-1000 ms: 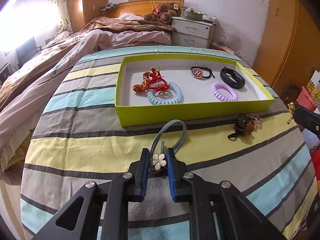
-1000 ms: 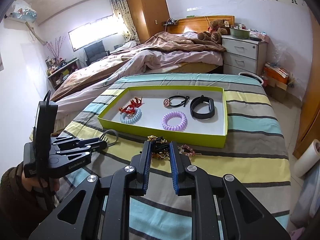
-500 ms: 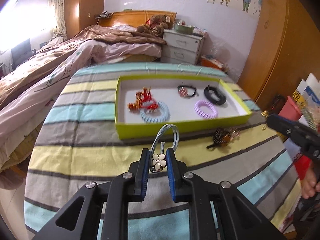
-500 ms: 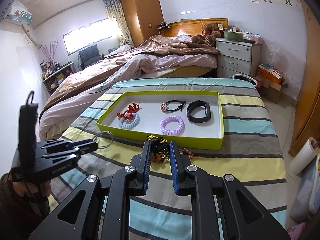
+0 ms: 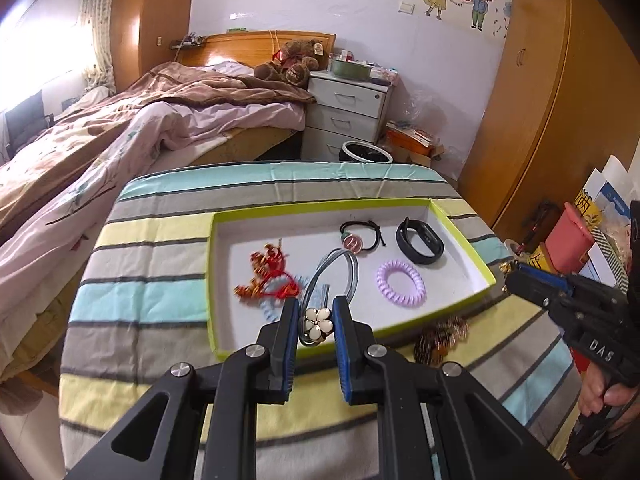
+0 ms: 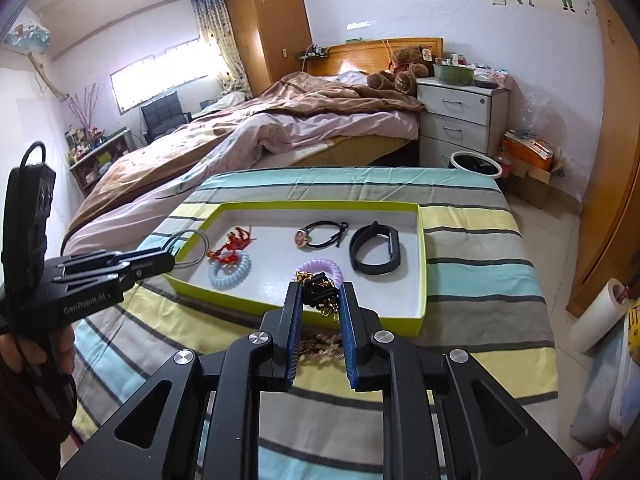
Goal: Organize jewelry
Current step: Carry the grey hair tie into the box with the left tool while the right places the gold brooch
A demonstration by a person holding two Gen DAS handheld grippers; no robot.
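Note:
My left gripper [image 5: 316, 320] is shut on a grey hair band with a white flower [image 5: 318, 322] and holds it in the air above the near edge of the lime-green tray [image 5: 352, 330]. My right gripper [image 6: 320, 304] is shut on a black and gold hair tie [image 6: 320, 286], raised over the tray's near wall [image 6: 288, 312]. In the tray lie a red and gold ornament [image 5: 266, 276], a light blue coil tie [image 6: 230, 270], a purple coil tie [image 5: 401, 284], a black cord bracelet with a pink charm [image 5: 360, 236] and a black wristband [image 5: 420, 240].
The tray rests on a table with a striped cloth [image 5: 152, 296]. A brown beaded hair clip [image 5: 440, 340] lies on the cloth just in front of the tray. A bed [image 5: 120, 136] and a white nightstand [image 5: 346, 108] stand behind; a wardrobe [image 5: 540, 100] is at the right.
Both grippers have risen and moved forward towards the tray. The grey flower band now hangs over the tray's near edge, and the black and gold tie is lifted off the cloth.

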